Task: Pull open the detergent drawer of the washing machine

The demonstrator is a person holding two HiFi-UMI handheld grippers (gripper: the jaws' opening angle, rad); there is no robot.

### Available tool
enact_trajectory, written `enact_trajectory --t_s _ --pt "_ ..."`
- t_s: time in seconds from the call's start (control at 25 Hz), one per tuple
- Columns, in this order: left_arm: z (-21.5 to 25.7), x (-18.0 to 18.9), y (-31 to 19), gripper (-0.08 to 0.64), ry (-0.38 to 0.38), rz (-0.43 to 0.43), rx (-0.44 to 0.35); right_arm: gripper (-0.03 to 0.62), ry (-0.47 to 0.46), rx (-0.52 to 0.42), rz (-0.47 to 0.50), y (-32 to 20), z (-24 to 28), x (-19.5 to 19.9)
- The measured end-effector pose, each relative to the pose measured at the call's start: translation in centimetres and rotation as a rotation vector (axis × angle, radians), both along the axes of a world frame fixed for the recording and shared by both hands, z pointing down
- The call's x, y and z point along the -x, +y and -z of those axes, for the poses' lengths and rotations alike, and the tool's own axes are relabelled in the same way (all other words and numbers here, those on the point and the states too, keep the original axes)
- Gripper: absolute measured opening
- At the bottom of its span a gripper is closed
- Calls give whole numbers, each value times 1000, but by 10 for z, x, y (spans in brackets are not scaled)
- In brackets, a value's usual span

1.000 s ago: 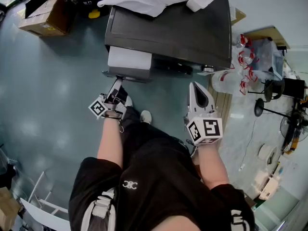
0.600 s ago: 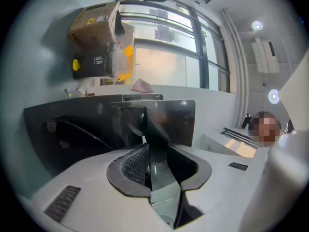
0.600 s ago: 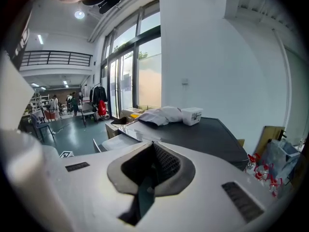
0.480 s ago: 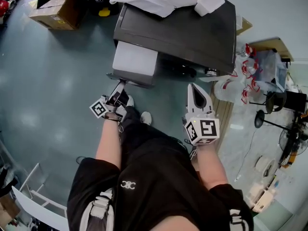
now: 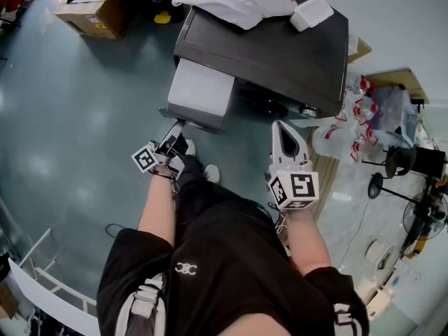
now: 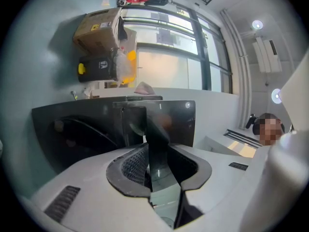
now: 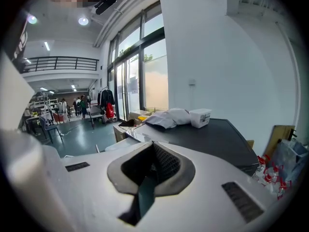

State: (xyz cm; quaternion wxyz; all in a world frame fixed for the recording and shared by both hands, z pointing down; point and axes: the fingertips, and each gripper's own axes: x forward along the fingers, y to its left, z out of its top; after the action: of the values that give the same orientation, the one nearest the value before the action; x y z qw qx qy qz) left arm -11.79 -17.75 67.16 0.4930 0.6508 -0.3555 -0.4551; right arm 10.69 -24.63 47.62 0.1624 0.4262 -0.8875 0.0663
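In the head view the left tongs (image 5: 174,127) sit at about 10 o'clock from the middle of the frame. The forearm reaches straight out from the body and the tongs point up toward 1 o'clock. They are narrowed onto the dark front panel (image 6: 159,117) of the drawer, and the left gripper view shows that thin panel pinched edge-on between the pads.

The drawer (image 5: 201,93) is a pale tray standing out from the front left corner of the washing machine (image 5: 280,44), at 11 o'clock in the head view. It looks like light, stiff plastic that slides on rails. The glossy front is probably slippery, so its lip or edge is the best place to hold, with a straight, level pull to stop it jamming.

The right tongs (image 5: 285,127), at 2 o'clock, are closed on nothing and held level, apart from the machine.
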Motion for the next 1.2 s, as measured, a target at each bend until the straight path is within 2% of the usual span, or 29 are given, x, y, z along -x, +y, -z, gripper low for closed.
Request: enact_trajectory --t_s 0.64,1.2 --pt "-7 -2 66 112 -8 -22 -16 2 -19 17 54 31 -5 18" --pt "-17 -3 97 112 -2 14 35 2 -35 36 85 50 -6 18"
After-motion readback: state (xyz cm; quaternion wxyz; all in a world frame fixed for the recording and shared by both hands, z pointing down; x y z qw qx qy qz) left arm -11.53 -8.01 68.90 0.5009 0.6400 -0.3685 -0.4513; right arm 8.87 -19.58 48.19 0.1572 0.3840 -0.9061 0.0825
